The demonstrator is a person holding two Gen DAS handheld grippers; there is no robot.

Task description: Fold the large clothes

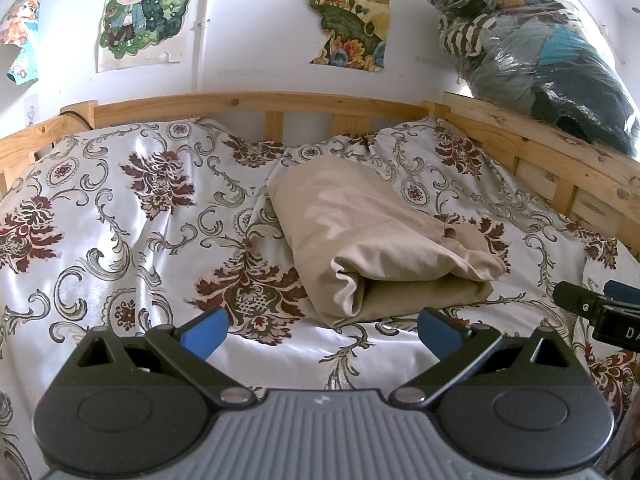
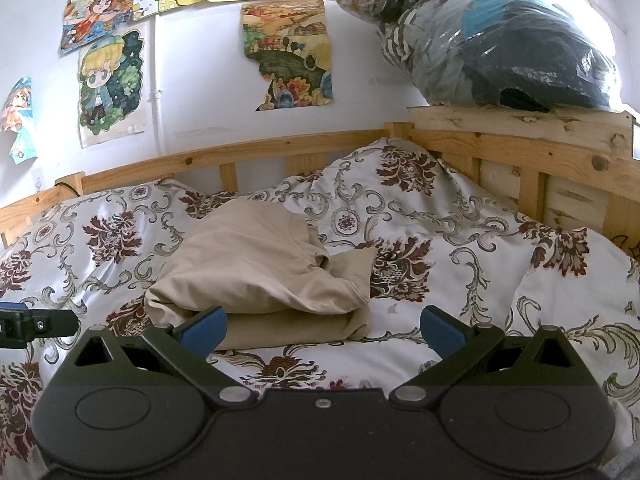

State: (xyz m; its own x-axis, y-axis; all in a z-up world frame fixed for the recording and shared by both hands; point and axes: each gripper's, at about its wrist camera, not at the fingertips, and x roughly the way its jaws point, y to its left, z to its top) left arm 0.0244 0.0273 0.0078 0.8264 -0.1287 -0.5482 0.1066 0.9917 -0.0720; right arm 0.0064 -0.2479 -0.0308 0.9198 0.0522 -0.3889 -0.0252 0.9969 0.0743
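White bedroom wall [image 1: 256,40], hung w/ cartoon posters [image 1: 140,8], backs a wooden bed frame [image 1: 248,102] whose floral bedspread [image 1: 120,208] in cream, grey & maroon fills both views. On it lies the beige garment [image 1: 380,240], folded into a thick bundle, layers stacked w/ the rolled edge facing the cameras. In left wrist view the bundle sits approx. 1 o'clock from frame centre; in right wrist view it sits at about 10 o'clock, partly behind a blue finger pad.

Left gripper [image 1: 322,334] hovers low over the bedspread at 6 o'clock, blue pads [image 1: 204,336] spread wide apart, nothing between them; the garment's near edge lies just beyond the gap, not touched. Right gripper [image 2: 324,332] is likewise spread wide, empty, w/ its left-hand pad [image 2: 204,332] overlapping the bundle's near corner in the view; whether it touches cloth can't be told.

Each tool shows in the other's camera: right gripper's black tip at 3 o'clock in left view, left gripper's tip at 9 o'clock in right view. So the two sit side by side, near each other, both facing the bundle.

Clear plastic bag [image 1: 540,52] stuffed w/ dark & striped clothing rests atop the frame's side rail at 2 o'clock. Bedspread bunches into a ridge [image 2: 400,184] behind the garment, against the rail.
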